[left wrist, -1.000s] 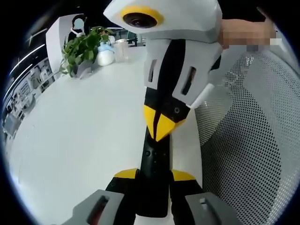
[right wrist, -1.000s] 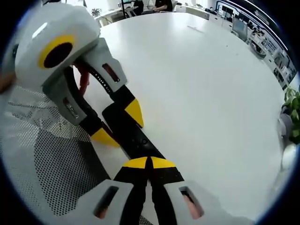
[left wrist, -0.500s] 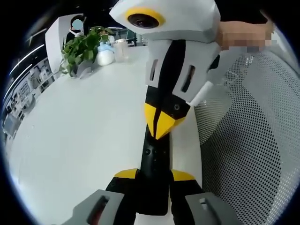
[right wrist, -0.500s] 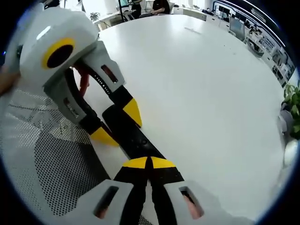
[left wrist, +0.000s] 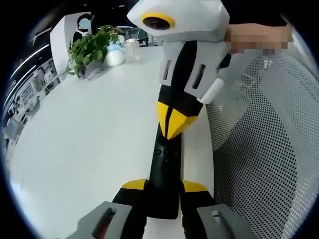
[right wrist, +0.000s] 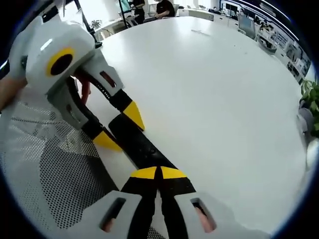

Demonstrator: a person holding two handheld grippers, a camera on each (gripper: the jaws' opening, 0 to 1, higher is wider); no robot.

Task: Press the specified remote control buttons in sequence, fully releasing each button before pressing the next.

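On the white worktop (left wrist: 84, 144), close to its edge, lies a long black remote control (left wrist: 163, 172). Its near end sits between the yellow-tipped fingers of the left gripper (left wrist: 163, 187), which are clamped on it from both sides. From the far side comes the right gripper (left wrist: 172, 127); its two yellow fingers are pressed together into one point, and this point rests on the upper face of the remote control, near the far end. Small round buttons show on the black face just below this point, but I cannot tell which button is touched.

Seen from the right gripper view, the right gripper (right wrist: 158, 173) shows its fingers together, with only a thin line between them, sitting on the remote control (right wrist: 137, 144). The remote control runs away from them toward the left gripper (right wrist: 117, 128), whose yellow fingers stand on either side of the black body.

Beside the worktop edge is a white mesh chair (left wrist: 264, 149), and it also appears in the right gripper view (right wrist: 55, 174). At the far side of the worktop stands a green potted plant (left wrist: 89, 50), with a white container (left wrist: 115, 56) and a clear cup (left wrist: 131, 50) just beside it. A hand (left wrist: 256, 36) holds the right gripper at its back. Far behind, a person (right wrist: 164, 7) sits at the far edge of the worktop (right wrist: 214, 94).
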